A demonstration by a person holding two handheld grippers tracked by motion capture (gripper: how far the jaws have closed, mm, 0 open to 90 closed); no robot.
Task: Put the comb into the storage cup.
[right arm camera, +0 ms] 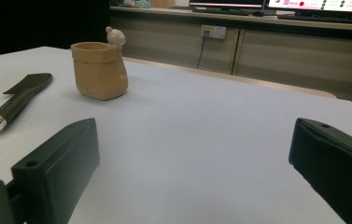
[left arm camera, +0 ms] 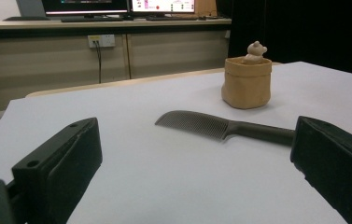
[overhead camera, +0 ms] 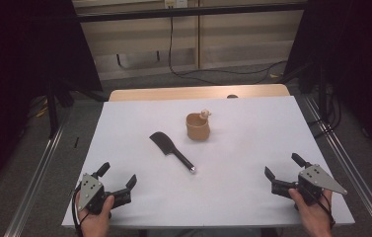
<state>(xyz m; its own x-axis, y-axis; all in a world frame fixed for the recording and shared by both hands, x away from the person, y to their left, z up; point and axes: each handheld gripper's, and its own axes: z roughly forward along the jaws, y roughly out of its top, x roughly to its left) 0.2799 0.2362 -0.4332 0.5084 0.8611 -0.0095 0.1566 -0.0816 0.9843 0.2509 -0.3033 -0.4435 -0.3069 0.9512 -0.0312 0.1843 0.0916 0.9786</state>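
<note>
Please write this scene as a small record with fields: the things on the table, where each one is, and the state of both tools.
surface: white table
comb: black comb, lying flat near the middle, handle toward the person
pot: tan pot with a small figure on its rim, upright, behind the comb, apart from it
left tool: open, empty, near the front left edge
right tool: open, empty, near the front right edge

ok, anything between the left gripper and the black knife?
Nothing visible. The open left gripper looks across bare white table to the black cleaver-shaped knife; the tan cup with a small figure stands beyond it.
</note>
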